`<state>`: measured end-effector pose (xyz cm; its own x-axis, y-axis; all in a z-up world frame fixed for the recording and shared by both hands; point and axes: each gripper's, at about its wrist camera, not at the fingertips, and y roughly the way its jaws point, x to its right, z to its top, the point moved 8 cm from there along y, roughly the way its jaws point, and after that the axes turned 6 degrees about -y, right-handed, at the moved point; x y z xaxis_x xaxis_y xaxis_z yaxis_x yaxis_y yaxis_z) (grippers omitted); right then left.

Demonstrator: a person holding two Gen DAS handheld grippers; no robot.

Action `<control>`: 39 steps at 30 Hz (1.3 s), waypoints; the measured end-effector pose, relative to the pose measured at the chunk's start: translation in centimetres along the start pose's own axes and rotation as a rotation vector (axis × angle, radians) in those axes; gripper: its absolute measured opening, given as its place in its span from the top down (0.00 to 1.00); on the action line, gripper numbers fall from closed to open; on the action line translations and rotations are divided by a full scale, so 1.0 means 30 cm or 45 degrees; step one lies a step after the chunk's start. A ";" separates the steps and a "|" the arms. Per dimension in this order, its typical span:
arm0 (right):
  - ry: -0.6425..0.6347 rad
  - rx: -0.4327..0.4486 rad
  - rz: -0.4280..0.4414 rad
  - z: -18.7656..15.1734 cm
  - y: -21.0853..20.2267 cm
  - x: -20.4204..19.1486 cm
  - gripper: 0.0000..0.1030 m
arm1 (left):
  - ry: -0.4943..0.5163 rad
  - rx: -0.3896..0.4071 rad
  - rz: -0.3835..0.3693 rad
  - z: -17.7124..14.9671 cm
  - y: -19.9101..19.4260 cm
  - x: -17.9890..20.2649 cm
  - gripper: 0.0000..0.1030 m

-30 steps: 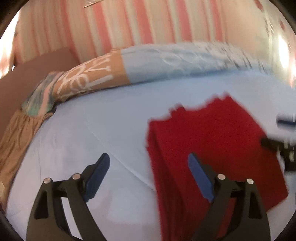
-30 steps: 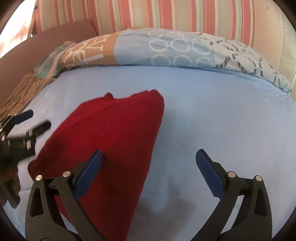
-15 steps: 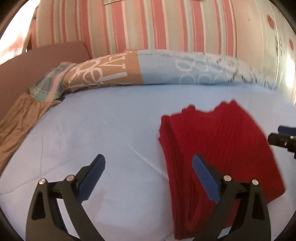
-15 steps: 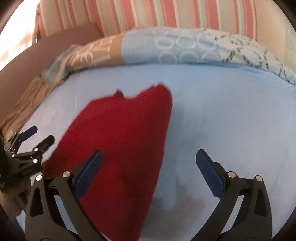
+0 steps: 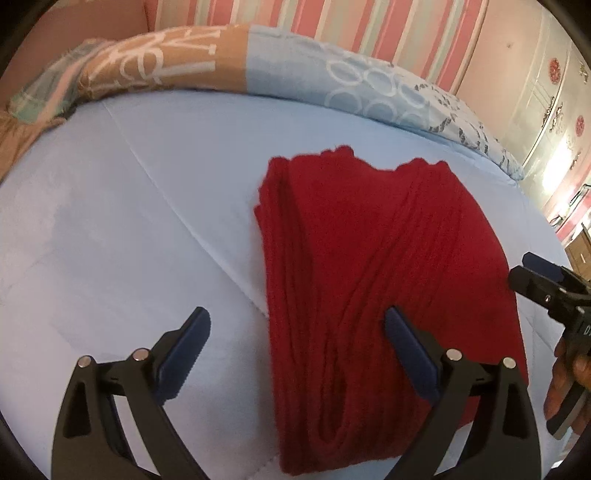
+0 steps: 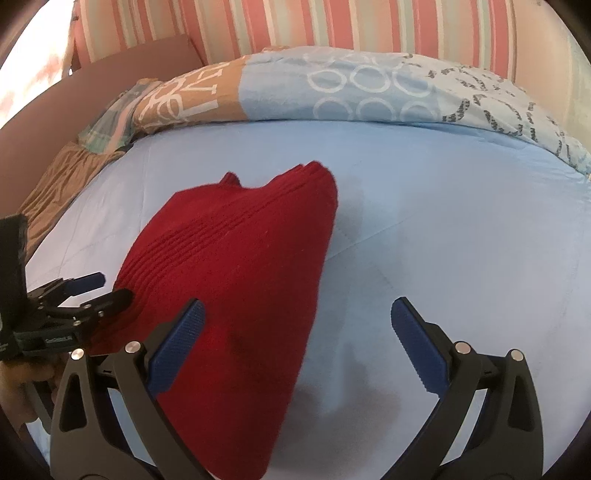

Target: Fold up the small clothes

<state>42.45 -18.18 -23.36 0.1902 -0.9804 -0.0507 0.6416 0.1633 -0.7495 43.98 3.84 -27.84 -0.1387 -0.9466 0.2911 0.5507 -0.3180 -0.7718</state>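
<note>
A folded red knit garment [image 5: 373, 280] lies flat on the light blue bed sheet [image 5: 122, 236]; it also shows in the right wrist view [image 6: 236, 288]. My left gripper [image 5: 297, 332] is open and empty, hovering over the garment's near left edge. My right gripper [image 6: 297, 323] is open and empty, above the garment's right edge. The right gripper shows at the right edge of the left wrist view [image 5: 535, 277], close to the garment's right side. The left gripper shows at the left of the right wrist view [image 6: 96, 286], by the garment's left edge.
A rolled patterned quilt [image 6: 332, 88] lies along the far side of the bed. Brown and plaid cloth [image 6: 62, 177] is bunched at the far left. A striped pink wall [image 6: 295, 26] stands behind. Bare sheet [image 6: 461, 240] stretches to the right of the garment.
The left wrist view has swung right and closer, so the garment now sits more central. Both grippers stay open. The garment has not visibly changed shape.
</note>
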 end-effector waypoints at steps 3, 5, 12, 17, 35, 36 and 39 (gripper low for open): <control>0.037 -0.013 0.009 -0.003 0.015 0.007 0.03 | -0.048 -0.033 -0.065 -0.009 0.018 -0.001 0.21; 0.036 -0.024 0.013 -0.007 0.025 0.003 0.03 | -0.016 -0.018 -0.083 -0.015 0.013 0.019 0.40; 0.034 -0.023 0.021 -0.016 0.025 -0.007 0.03 | 0.032 0.003 -0.067 -0.016 -0.016 0.070 0.44; 0.024 -0.017 0.018 -0.011 0.024 -0.008 0.03 | -0.013 0.094 -0.054 0.005 -0.081 0.048 0.02; 0.081 -0.037 0.046 -0.027 0.051 -0.006 0.03 | -0.002 -0.062 -0.195 -0.078 0.045 0.154 0.43; 0.115 -0.042 0.075 -0.031 0.057 -0.003 0.03 | 0.000 -0.059 -0.195 -0.079 0.041 0.151 0.43; 0.129 -0.044 0.071 -0.032 0.067 0.003 0.03 | 0.033 -0.041 -0.168 -0.079 0.021 0.127 0.47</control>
<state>43.06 -18.06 -25.50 0.1479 -0.9763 -0.1579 0.6057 0.2157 -0.7659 41.84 -0.11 -28.56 -0.2292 -0.8975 0.3769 0.4996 -0.4408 -0.7458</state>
